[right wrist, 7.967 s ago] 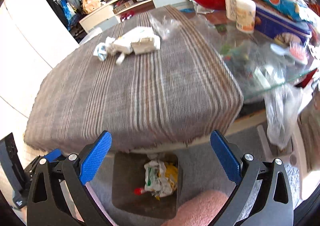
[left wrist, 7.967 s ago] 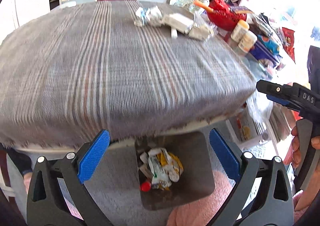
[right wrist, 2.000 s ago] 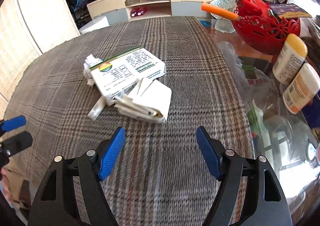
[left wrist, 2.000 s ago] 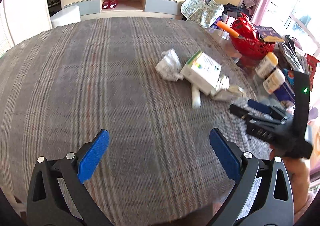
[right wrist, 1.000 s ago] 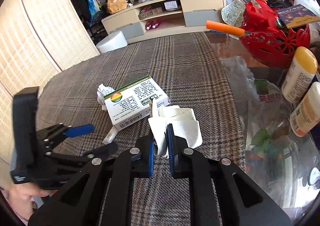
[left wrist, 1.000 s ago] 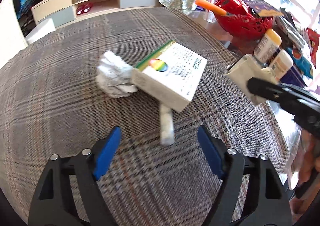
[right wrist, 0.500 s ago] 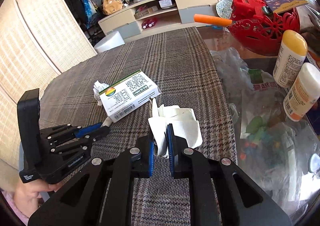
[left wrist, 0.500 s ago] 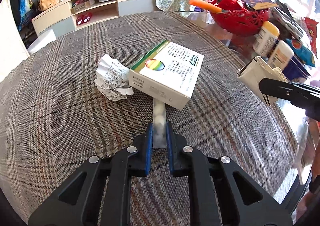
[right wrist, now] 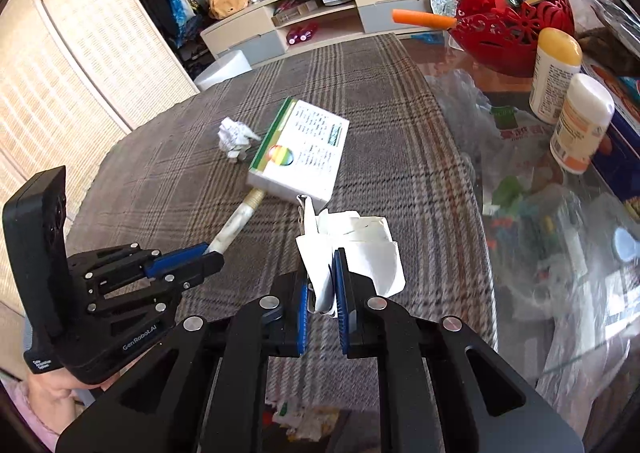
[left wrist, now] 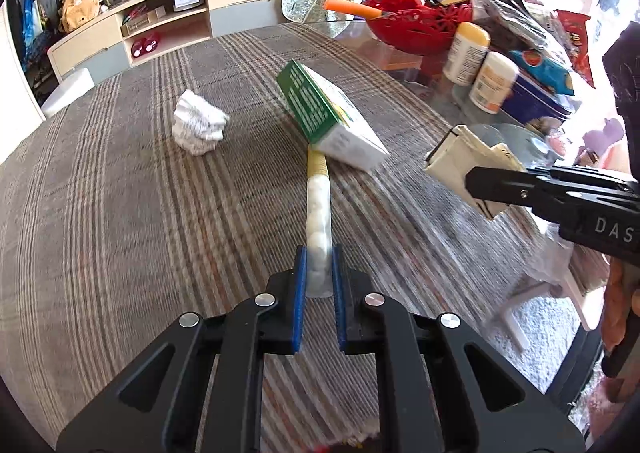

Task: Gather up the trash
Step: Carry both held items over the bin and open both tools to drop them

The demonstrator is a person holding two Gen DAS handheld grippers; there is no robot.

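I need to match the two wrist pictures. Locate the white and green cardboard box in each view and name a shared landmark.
Left wrist: white and green cardboard box sits upper centre, tipped up, beyond the candy tube's far end.
Right wrist: the box sits centre, above the clamped folded paper.
Shared landmark: the crumpled white paper ball, left of the box in both.

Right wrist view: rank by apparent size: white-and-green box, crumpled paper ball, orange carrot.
1. White-and-green cardboard box, clearly largest.
2. Orange carrot and crumpled white paper ball look alike; the carrot sits farther away, so unranked.

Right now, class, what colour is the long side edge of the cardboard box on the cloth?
Green, clearest on the box in the left wrist view.
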